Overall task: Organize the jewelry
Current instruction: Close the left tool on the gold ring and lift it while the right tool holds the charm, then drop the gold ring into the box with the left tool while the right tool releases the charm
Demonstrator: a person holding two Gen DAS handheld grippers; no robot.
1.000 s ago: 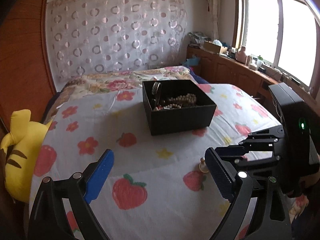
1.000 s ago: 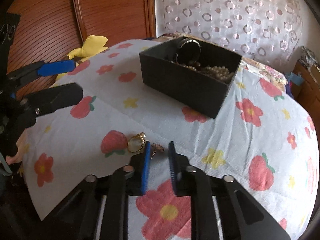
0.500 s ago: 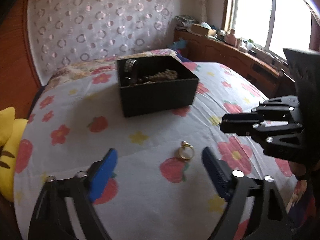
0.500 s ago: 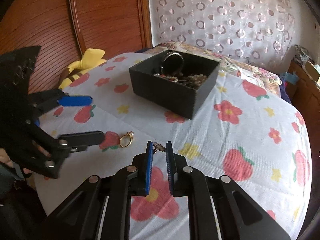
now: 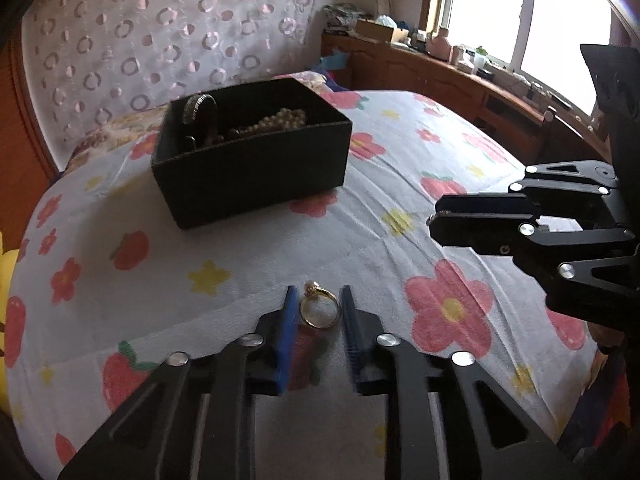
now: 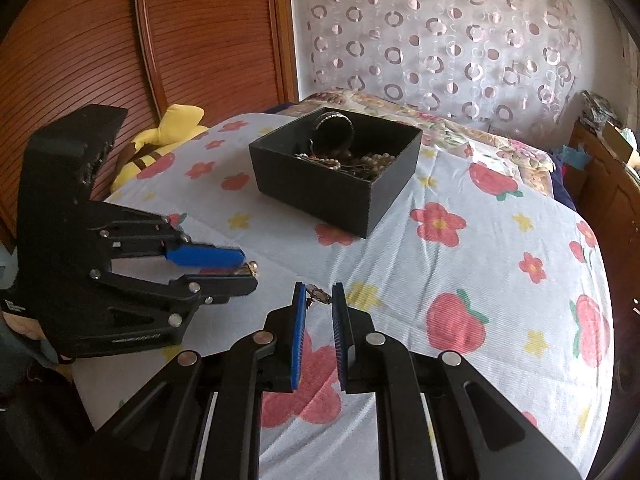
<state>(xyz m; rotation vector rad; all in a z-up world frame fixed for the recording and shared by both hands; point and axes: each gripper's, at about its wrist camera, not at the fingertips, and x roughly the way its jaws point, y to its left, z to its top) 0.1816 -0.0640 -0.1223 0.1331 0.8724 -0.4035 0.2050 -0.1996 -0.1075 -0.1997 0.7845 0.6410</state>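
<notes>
A gold ring with a pearl [image 5: 319, 312] lies on the flowered bedspread [image 5: 224, 248]. My left gripper [image 5: 319, 289] is closing on it, and both blue pads touch the band's sides. In the right wrist view the left gripper [image 6: 248, 270] has the ring's pearl [image 6: 252, 267] poking out past its tips. My right gripper [image 6: 319, 286] is shut on a small gold trinket [image 6: 318, 295], held just above the bed; it shows at the right as the right gripper [image 5: 435, 218]. Behind stands an open black box [image 5: 248, 176], also seen as the black box [image 6: 332, 196], with pearl beads [image 5: 280, 120] and a dark bangle [image 5: 200, 110] inside.
A yellow plush toy [image 6: 160, 140] lies at the bed's left edge by a wooden slatted panel [image 6: 180, 40]. A circle-patterned curtain [image 6: 440, 32] hangs behind the bed. A cluttered wooden ledge [image 5: 460, 68] runs under the window on the right.
My left gripper has come down and forward over the ring, and its wide jaws have narrowed onto it. The right gripper rose a little with the trinket still held.
</notes>
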